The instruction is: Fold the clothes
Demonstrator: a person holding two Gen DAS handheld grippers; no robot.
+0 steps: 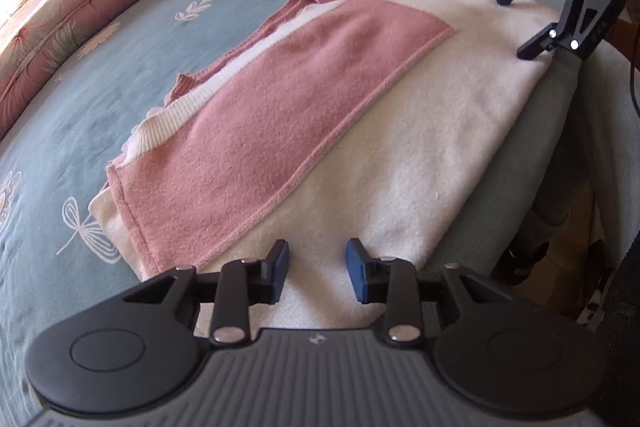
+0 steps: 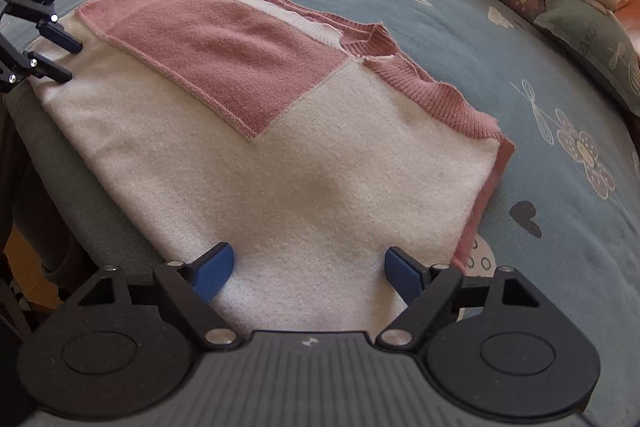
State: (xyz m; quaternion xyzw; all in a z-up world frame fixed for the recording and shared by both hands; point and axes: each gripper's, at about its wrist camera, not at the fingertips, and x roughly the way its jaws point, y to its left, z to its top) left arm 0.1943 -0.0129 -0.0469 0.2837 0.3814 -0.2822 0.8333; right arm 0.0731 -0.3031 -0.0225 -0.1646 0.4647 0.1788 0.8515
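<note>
I had the pink-and-cream fleecy knit sweater (image 1: 320, 115) lying flat on the blue flower-printed bedsheet (image 1: 100, 87), already doubled into a rough rectangle with a pink panel laid over the cream body and its ribbed pink edges stacked along the far side. Its near cream edge ran right along the edge of the bed.

My left gripper (image 1: 317, 269) hovered low over one near corner of the sweater, fingers apart and holding nothing. My right gripper (image 2: 308, 273) sat over the other near corner, fingers spread wider, also empty. Whether either pad touched the fleece, I could not tell.

The risks as I judged them: the fleece was thick and layered, so a pinch could catch only the top ply and peel the stack apart. Closing too deep could grab the bedsheet with it. With that edge so close to the bed's drop, a tug toward me could slide the sweater off. Uneven lifts would skew the pink panel and loosen the ribbed edges.
</note>
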